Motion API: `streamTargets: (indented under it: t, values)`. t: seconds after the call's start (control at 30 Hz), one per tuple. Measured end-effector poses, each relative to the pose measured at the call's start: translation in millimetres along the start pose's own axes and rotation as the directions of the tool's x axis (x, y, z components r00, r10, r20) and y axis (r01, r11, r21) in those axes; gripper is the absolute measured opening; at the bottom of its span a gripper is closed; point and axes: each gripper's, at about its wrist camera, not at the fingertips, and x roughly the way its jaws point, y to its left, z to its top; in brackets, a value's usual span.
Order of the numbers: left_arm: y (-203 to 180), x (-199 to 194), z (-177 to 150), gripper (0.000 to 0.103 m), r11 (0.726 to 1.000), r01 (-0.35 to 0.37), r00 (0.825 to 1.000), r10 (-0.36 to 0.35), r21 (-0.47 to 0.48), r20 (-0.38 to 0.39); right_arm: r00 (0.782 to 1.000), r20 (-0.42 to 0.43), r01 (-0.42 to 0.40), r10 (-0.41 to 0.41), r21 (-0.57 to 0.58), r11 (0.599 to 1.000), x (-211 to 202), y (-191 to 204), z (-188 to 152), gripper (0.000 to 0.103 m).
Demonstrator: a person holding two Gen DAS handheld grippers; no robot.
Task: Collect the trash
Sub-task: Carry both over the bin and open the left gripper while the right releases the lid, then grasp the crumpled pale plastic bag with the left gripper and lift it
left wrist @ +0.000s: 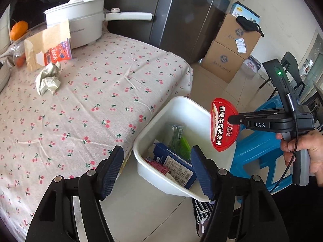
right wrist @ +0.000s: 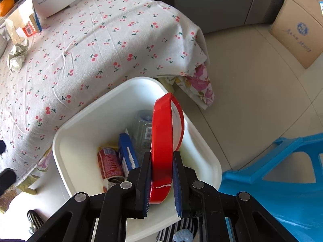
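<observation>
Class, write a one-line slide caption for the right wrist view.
Right tool holds a red noodle-cup lid over the white bin of trash.

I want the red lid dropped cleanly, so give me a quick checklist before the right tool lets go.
1. Right tool grips the red lid: ok.
2. Lid hangs over the white bin: ok.
3. Bin has room above the can, blue carton and bottle: ok.
4. Left tool open and empty: ok.
5. Left tool clear of the lid's drop path: cannot tell.
6. Table cleared: not ok, crumpled paper remains.
</observation>
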Motion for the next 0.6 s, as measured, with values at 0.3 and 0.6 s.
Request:
streamTargets:
  t: [0.3, 0.6]
  values:
    - [39, -32, -11, 0.081, 0.996, -0.079, 0.997, 0.079, -0.049, 0.014, 1.0, -0.004, -0.005, 0.005, -0.013, 1.0, 0, 12, 2, 0.055]
    - [80, -60, -19, 0.091, 0.978, -0.159, 0.986, 0.163, -0.134, 0.02, 0.996, 0.056, -0.06, 0.062, -0.041, 0.997, -19, 57, 9, 0.07]
